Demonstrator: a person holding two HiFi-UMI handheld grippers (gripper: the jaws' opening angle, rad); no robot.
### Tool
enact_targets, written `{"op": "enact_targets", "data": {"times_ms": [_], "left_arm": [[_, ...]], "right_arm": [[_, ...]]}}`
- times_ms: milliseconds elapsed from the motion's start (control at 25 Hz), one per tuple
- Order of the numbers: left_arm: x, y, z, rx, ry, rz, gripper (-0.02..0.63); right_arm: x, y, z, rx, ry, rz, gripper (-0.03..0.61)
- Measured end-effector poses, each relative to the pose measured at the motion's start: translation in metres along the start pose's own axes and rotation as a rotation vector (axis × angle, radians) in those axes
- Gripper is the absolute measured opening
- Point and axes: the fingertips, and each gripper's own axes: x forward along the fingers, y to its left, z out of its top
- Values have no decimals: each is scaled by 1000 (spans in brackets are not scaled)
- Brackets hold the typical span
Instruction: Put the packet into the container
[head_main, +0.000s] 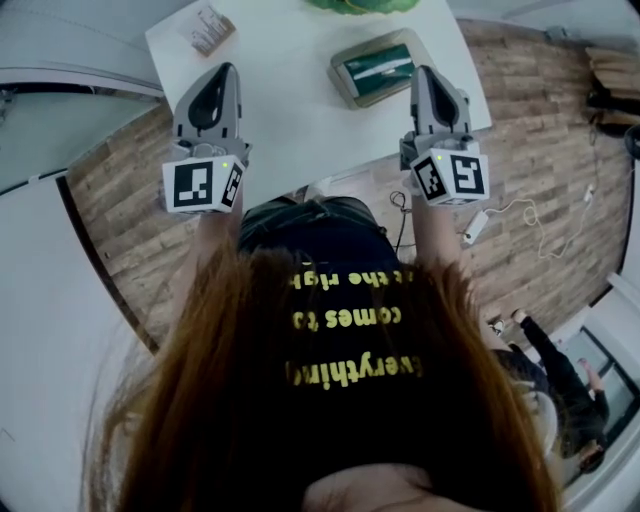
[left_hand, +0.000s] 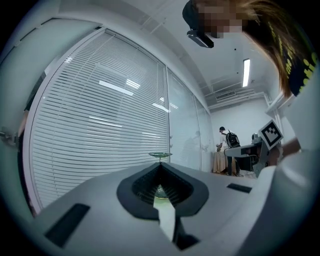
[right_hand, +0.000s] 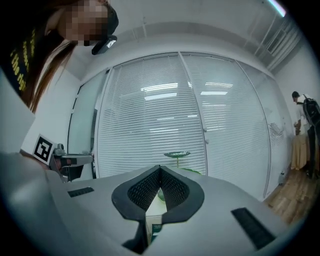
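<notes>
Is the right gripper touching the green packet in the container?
Apart. Right gripper view: the right gripper, jaws shut on nothing, aims at window blinds. Head view: the packet lies in the container on the table.

White table (head_main: 290, 110) on wood flooring (head_main: 540, 170), blinds (left_hand: 100, 125) apparently behind glass walls.

Upper left, the grey left gripper (head_main: 228, 68); upper right, the grey right gripper (head_main: 424, 70), and both carry black-and-white marker cubes (head_main: 203, 185) (head_main: 452, 176). Centre: black shirt (head_main: 345, 250), yellow lettering, long hair (head_main: 220, 420).
</notes>
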Motion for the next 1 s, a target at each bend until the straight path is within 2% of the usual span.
{"op": "enact_targets", "data": {"times_ms": [240, 1000], "left_arm": [[0, 0, -3, 1, 4, 7, 2], [0, -2, -2, 4, 3, 15, 2]], "right_arm": [[0, 3, 14, 7, -34, 8, 18], [5, 7, 22, 7, -44, 30, 18]]}}
